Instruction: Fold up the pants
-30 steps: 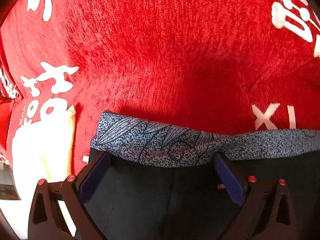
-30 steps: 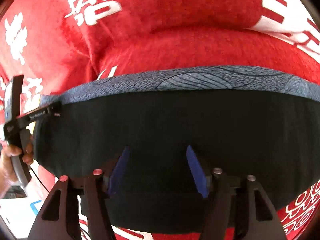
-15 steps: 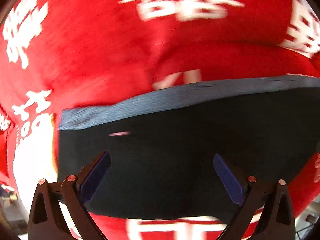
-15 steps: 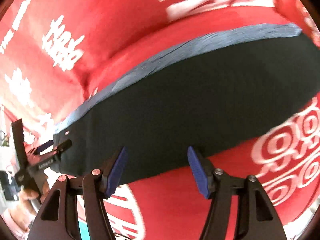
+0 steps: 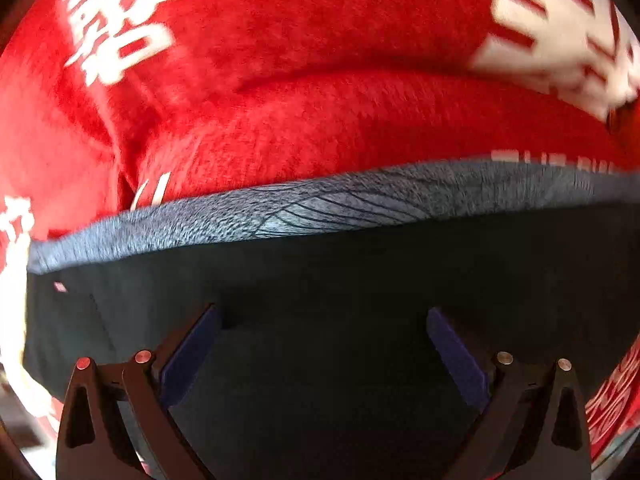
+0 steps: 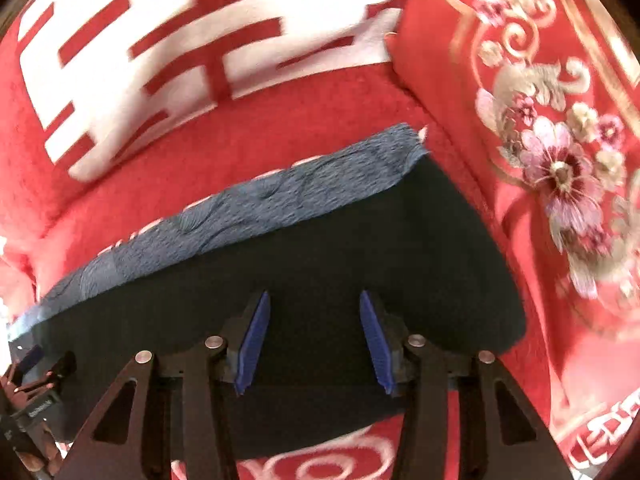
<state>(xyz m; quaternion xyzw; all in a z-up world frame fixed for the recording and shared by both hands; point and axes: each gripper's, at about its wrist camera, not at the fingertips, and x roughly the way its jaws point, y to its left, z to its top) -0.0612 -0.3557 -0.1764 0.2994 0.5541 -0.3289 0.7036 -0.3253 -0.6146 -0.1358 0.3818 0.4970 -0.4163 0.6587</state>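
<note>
The black pants [image 5: 320, 276] lie folded flat on a red plush blanket, with a blue-grey patterned waistband [image 5: 320, 208] along the far edge. My left gripper [image 5: 324, 316] is open and empty, hovering over the black fabric. In the right wrist view the same pants [image 6: 360, 248] and waistband [image 6: 280, 204] show, and my right gripper [image 6: 314, 300] is open and empty above the near part of the fabric. The left gripper and the hand holding it [image 6: 36, 384] show at the lower left of that view.
The red blanket [image 5: 320, 60] with white characters covers the surface all around. A red embroidered cushion with flowers [image 6: 560, 140] stands right of the pants in the right wrist view. The blanket's near part with white swirls [image 6: 320, 464] shows below the pants.
My left gripper has pulled back from the waistband edge and now sits over the black fabric. My right gripper has swung rightward, bringing the flowered cushion into view. Both stay open.
</note>
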